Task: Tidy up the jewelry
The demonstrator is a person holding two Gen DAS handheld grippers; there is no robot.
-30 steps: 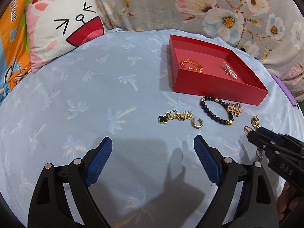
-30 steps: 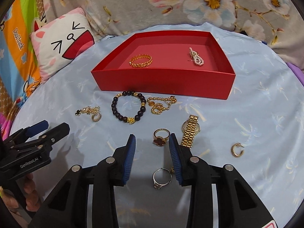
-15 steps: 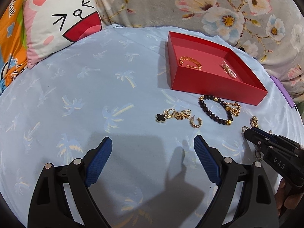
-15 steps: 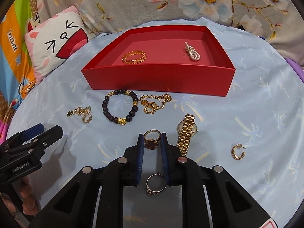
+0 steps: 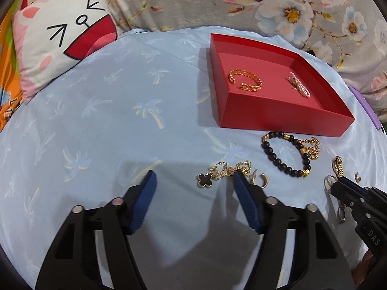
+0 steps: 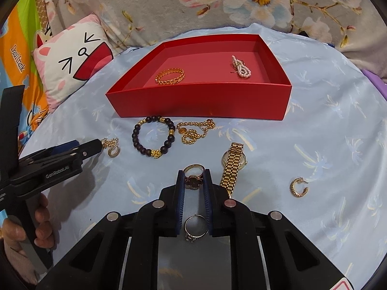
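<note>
Left gripper (image 5: 193, 181) neared clover chain (image 5: 221, 172), fingers spread | right gripper (image 6: 194, 177) pinching red-stone gold ring (image 6: 193, 180) | red cardboard tray (image 6: 200, 106), upper centre: 2 pieces | bed: 2 rings, 2 hoop earrings

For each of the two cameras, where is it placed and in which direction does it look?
Left wrist: sits behind the open left gripper, looking over the blue sheet toward the red box; the right gripper shows at the right edge.
Right wrist: sits behind the right gripper, shut on the clover ring, facing the red box; the left gripper and a hand show at the left.
Shared: red box, beaded bracelet, cat pillow.
</note>
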